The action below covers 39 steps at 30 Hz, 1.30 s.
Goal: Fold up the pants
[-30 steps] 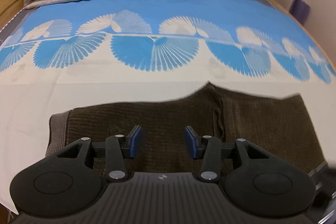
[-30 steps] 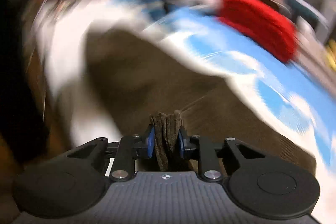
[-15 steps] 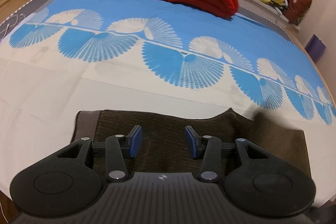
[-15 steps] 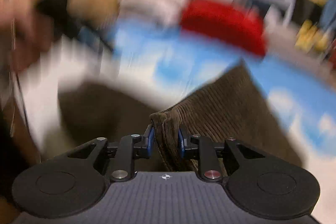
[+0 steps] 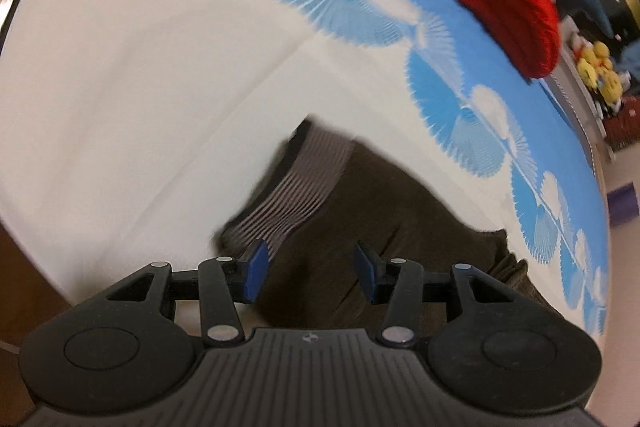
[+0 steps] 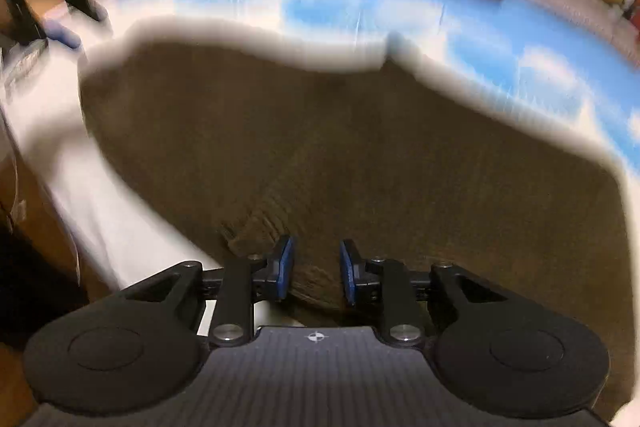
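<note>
The brown pants (image 5: 384,227) lie flat on the bed (image 5: 120,87), long axis running diagonally in the left view, ribbed waistband (image 5: 296,187) at the upper-left end. Only the right view, blurred, shows the whole folded spread. Left gripper (image 5: 310,277) tilts down over the waistband, jaws apart, holding nothing. Right gripper (image 6: 314,269), jaws just opening, pads clear of the cloth between them.
</note>
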Each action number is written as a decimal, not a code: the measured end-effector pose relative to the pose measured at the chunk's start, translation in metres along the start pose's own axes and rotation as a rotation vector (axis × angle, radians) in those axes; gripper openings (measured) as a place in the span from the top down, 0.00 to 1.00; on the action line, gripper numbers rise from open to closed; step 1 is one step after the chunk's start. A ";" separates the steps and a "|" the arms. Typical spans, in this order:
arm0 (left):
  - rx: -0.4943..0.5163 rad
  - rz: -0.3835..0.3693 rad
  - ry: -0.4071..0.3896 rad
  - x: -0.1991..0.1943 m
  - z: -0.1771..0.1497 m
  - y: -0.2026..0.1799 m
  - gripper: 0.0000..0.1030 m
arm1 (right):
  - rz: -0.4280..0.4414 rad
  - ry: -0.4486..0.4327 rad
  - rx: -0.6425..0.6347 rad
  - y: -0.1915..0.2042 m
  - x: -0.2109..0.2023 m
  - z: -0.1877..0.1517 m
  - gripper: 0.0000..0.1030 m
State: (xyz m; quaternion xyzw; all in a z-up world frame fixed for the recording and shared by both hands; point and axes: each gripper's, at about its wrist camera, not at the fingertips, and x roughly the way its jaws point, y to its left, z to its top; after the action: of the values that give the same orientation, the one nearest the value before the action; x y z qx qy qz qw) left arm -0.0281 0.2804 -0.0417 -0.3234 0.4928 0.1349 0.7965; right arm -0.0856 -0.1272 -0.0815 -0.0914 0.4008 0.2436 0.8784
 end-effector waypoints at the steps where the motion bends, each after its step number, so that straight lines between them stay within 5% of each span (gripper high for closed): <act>1: -0.020 -0.002 0.018 0.002 -0.002 0.009 0.49 | -0.009 -0.029 0.003 0.001 -0.005 0.000 0.74; 6: -0.086 -0.023 0.082 0.016 -0.010 0.040 0.42 | 0.020 -0.151 0.037 -0.001 -0.030 0.016 0.74; 9: -0.126 -0.064 0.128 0.031 -0.015 0.050 0.42 | 0.047 0.033 0.014 -0.005 -0.001 0.005 0.73; 12: -0.158 -0.062 0.128 0.046 -0.018 0.047 0.42 | 0.036 -0.007 0.017 -0.007 -0.018 0.010 0.73; 16: -0.175 -0.042 0.112 0.064 -0.018 0.038 0.40 | 0.065 -0.175 0.121 -0.033 -0.068 0.031 0.73; 20: -0.194 -0.020 0.039 0.065 -0.025 0.029 0.36 | 0.095 -0.222 0.147 -0.071 -0.094 0.039 0.63; 22: -0.159 0.011 0.001 0.064 -0.030 0.020 0.41 | 0.088 -0.201 0.143 -0.087 -0.087 0.031 0.62; 26: -0.108 0.064 -0.064 0.056 -0.040 0.009 0.67 | 0.012 -0.066 0.274 -0.115 -0.062 -0.007 0.62; 33: 0.167 0.148 -0.253 0.001 -0.056 -0.093 0.77 | -0.101 -0.201 0.416 -0.162 -0.082 -0.019 0.62; 39: 0.650 0.138 -0.419 -0.042 -0.140 -0.291 0.80 | -0.159 -0.255 0.658 -0.228 -0.091 -0.046 0.62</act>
State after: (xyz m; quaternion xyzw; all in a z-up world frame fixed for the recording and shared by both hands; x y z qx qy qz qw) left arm 0.0090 -0.0255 0.0636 0.0142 0.3569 0.0881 0.9299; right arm -0.0527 -0.3731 -0.0517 0.1963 0.3366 0.0419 0.9200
